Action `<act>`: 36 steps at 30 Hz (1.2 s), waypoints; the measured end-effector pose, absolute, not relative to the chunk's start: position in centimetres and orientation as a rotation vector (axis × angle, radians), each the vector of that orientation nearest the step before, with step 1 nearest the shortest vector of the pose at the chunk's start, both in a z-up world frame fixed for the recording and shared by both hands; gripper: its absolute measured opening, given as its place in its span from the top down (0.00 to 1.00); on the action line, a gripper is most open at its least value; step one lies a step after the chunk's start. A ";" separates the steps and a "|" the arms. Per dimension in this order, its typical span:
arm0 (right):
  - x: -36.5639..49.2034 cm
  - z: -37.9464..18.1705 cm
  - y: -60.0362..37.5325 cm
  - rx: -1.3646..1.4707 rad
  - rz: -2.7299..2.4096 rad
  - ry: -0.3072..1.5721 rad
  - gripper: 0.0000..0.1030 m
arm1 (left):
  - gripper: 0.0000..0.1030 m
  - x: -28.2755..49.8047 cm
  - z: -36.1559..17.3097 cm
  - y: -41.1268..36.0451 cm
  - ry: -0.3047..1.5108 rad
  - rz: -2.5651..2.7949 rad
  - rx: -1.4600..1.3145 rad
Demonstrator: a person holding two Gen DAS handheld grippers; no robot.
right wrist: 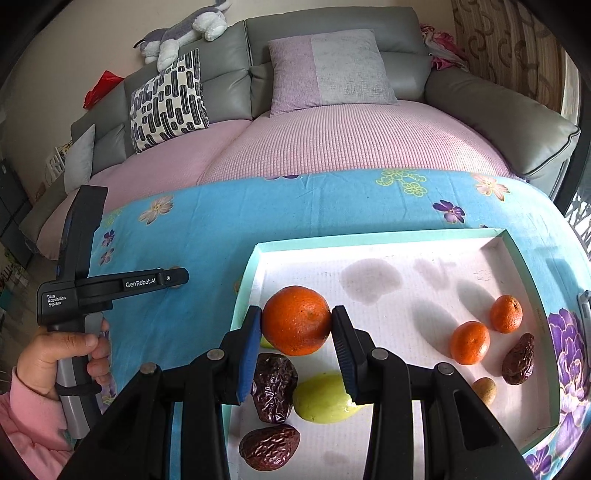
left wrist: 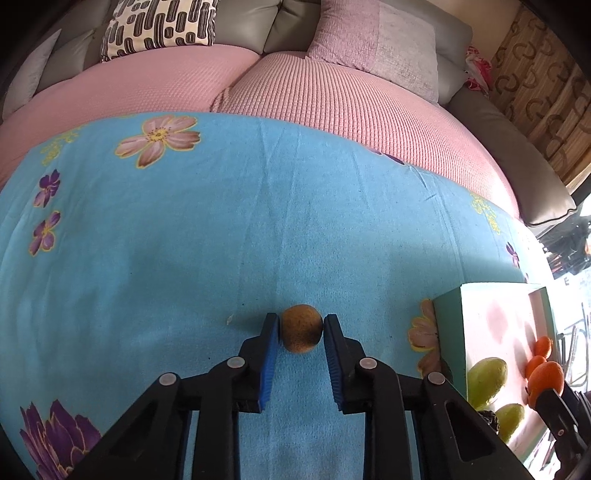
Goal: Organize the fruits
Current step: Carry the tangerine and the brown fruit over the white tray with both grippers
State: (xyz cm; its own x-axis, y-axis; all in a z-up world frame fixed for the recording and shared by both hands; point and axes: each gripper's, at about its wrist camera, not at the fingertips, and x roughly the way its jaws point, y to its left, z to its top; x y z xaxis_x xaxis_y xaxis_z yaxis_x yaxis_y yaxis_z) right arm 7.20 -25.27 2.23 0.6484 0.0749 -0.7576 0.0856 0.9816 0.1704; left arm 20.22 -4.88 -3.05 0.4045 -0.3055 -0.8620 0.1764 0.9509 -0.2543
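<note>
My left gripper (left wrist: 301,326) is shut on a small round brown fruit (left wrist: 301,328) just above the blue flowered cloth (left wrist: 184,240), left of the tray. From the right wrist view that gripper (right wrist: 177,277) shows side-on. My right gripper (right wrist: 296,321) is shut on a large orange (right wrist: 296,319), held over the left part of the teal-rimmed white tray (right wrist: 369,240). In the tray lie two small oranges (right wrist: 470,342), three wrinkled dark dates (right wrist: 274,386), a green fruit (right wrist: 323,398) and another small brown fruit (right wrist: 484,389).
A grey sofa (right wrist: 498,107) with a pink cover and several cushions runs behind the table. A plush toy (right wrist: 184,29) lies on its back. A hand (right wrist: 62,354) in a pink sleeve holds the left gripper's handle. The tray wall (left wrist: 447,332) stands right of the left gripper.
</note>
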 end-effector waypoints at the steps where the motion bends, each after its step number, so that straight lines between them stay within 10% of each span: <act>1: 7.1 2.3 -25.4 0.200 -0.006 0.865 0.61 | 0.77 20.2 -3.0 -4.9 1.112 -0.311 -0.130; 36: 5.6 0.2 -36.7 0.351 -0.218 0.844 0.61 | 0.78 14.9 2.5 -16.3 1.015 -0.604 0.050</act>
State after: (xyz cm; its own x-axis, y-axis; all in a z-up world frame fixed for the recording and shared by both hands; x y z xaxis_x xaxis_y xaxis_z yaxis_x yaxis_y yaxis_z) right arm 5.58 -36.70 0.16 0.6473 -0.0502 -0.7606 0.3250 0.9207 0.2159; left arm 14.89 -16.30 2.52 0.3802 -0.4502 -0.8080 0.4950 0.8369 -0.2334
